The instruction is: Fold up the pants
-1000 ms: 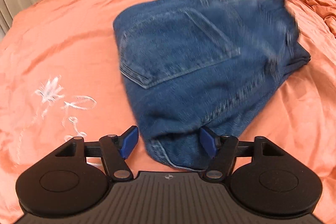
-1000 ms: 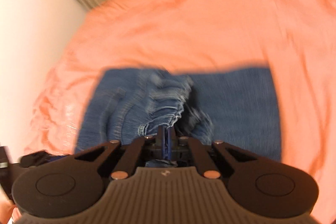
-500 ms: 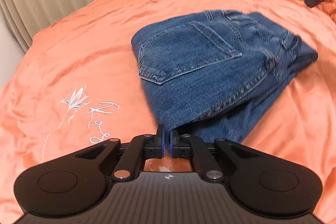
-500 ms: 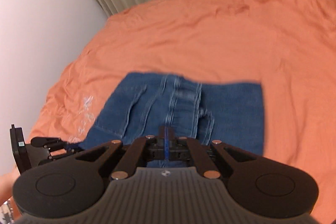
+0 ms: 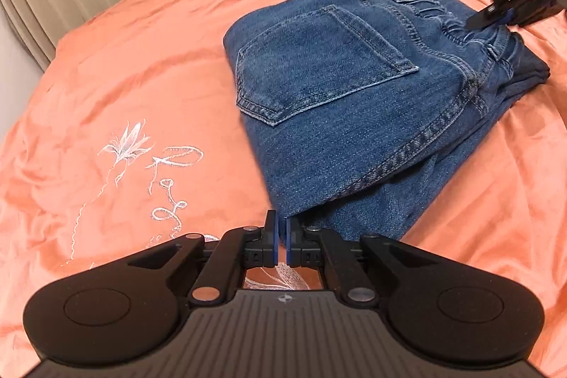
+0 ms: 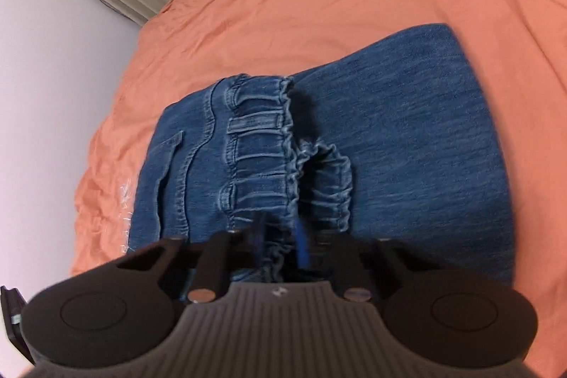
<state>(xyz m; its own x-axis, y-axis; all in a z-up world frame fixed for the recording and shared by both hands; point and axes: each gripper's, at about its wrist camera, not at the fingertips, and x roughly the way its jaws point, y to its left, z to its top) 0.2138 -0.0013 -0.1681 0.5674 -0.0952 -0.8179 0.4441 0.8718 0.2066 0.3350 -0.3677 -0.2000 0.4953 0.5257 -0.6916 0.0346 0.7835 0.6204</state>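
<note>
Since the earlier frame the right gripper point(image 6: 280, 236) has parted its fingers astride the waistband; the left gripper point(image 5: 280, 241) is closed, empty, just before the folded jeans point(image 5: 358, 101) on the bed point(image 5: 141, 59).

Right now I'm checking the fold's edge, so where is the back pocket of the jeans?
In the left wrist view, the back pocket faces up on top of the folded jeans, toward their left side, on the orange bedspread, ahead of the left gripper.
</note>
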